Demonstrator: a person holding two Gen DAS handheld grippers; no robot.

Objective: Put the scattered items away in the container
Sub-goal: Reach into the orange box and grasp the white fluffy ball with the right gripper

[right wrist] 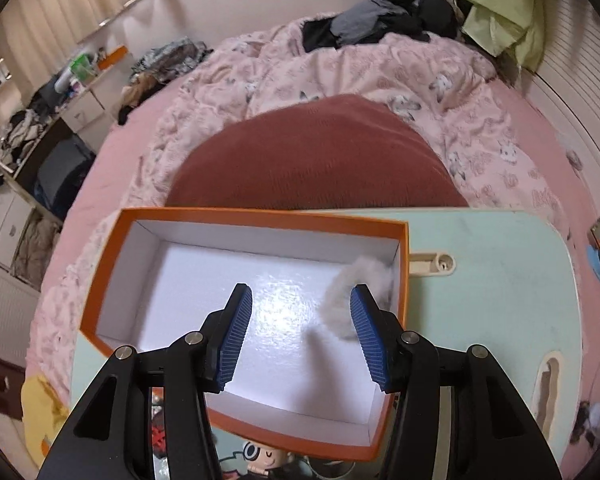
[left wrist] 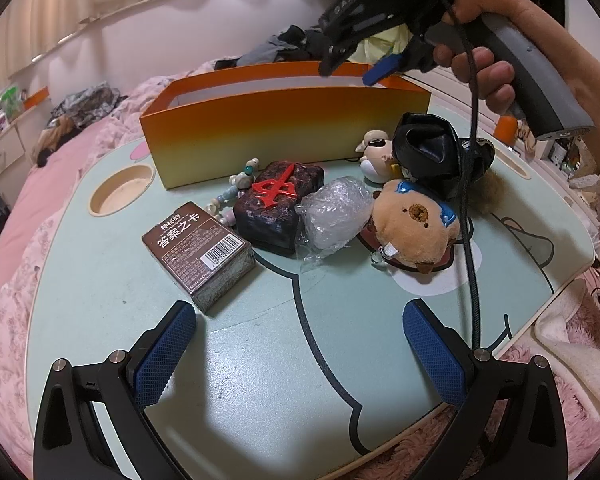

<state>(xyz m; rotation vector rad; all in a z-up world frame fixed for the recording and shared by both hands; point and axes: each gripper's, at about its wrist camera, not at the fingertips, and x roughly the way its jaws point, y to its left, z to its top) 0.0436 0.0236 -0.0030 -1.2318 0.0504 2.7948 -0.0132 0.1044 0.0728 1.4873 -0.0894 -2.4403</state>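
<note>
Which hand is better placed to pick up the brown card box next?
Left. The left gripper hangs open just in front of the brown card box, low over the table. The right gripper is over the orange box, beside a grey fluffy item, farther away.

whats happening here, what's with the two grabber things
A person is tidying loose items from a lap table into an orange box using a handheld gripper in each hand. The right gripper hangs open over the box, where a grey fluffy pom-pom sits beside its right finger. The left gripper hovers open and empty over the table. A card box, a dark block with a red symbol, a plastic-wrapped bundle and a plush bear are not yet in the box.
</note>
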